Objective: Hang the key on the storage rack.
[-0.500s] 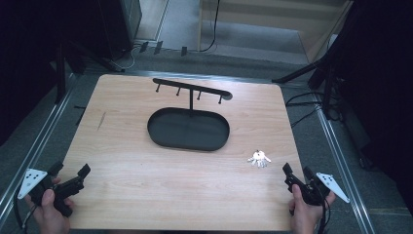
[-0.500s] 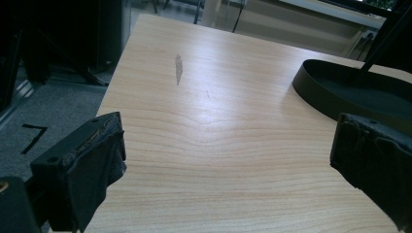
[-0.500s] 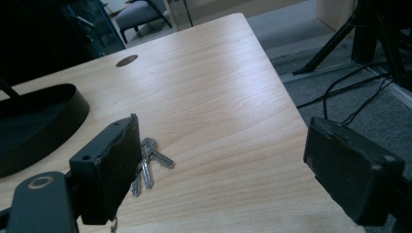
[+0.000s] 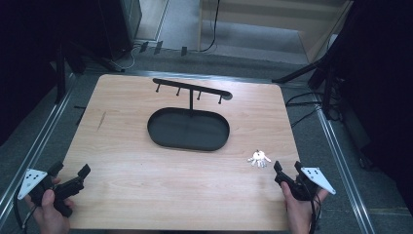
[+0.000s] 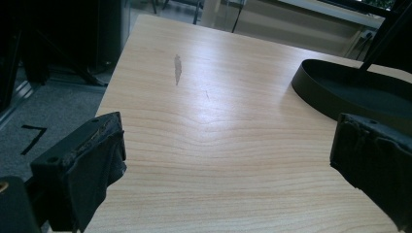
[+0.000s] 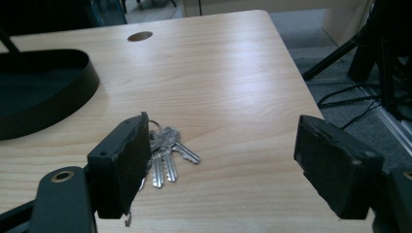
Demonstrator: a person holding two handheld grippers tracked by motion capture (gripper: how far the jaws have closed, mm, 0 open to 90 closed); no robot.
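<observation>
Keys (image 6: 163, 150) lie flat on the worktop (image 4: 146, 180) just ahead of your right tool (image 4: 286, 171), a little toward its left jaw, which already overlaps the bunch in the right gripper view. That tool stands wide with nothing between its jaws. To pick the bunch up well, shift slightly left so the ring sits midway, tip the jaws down until they nearly meet the wood, and close on the ring or the thick heads, not the thin blades, which would likely slip. Your left tool (image 4: 68, 171) is also wide and holds nothing, at the near left corner, well apart from the keys. Beyond both tools sits a black oval tray (image 4: 168, 139) with a hook rail (image 4: 192, 89) on a post above it. The worktop is pale wood, lit softly; around it the room is dark, with grey floor and loose cables (image 4: 304, 105).
</observation>
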